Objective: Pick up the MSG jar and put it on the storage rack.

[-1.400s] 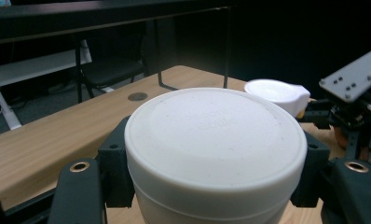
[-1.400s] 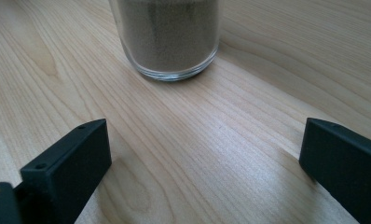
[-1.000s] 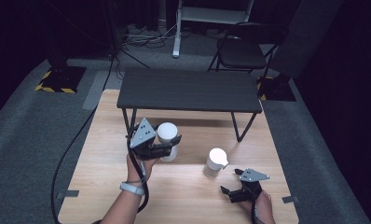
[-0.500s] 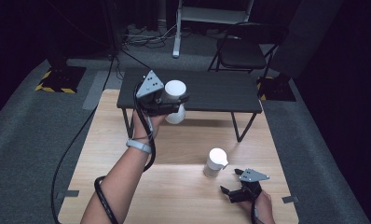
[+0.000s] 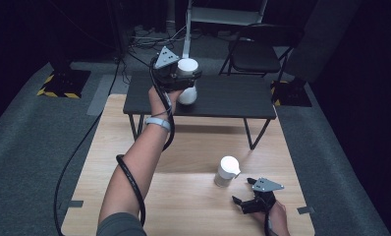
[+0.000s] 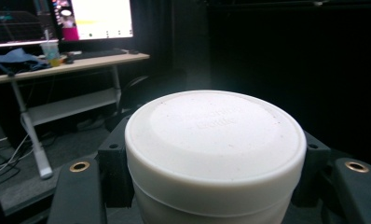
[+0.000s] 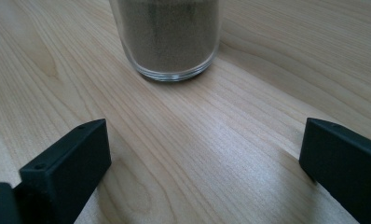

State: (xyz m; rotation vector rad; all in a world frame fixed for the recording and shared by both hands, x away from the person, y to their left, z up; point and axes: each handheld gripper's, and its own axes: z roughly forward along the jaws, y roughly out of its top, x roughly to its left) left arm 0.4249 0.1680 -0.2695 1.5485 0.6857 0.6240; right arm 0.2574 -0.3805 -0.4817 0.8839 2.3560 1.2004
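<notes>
Left claw (image 5: 184,82) lifted white-lidded jar (image 5: 187,78) over dark table (image 5: 233,101).

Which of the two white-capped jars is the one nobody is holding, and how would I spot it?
Start at the light wooden table nearest the person, not the dark table behind it. Near its right front corner, just ahead of the open right hand-held gripper, stands the jar. It rests on the wood, while its twin jar hangs clamped in the left hand-held gripper over the dark table.
</notes>
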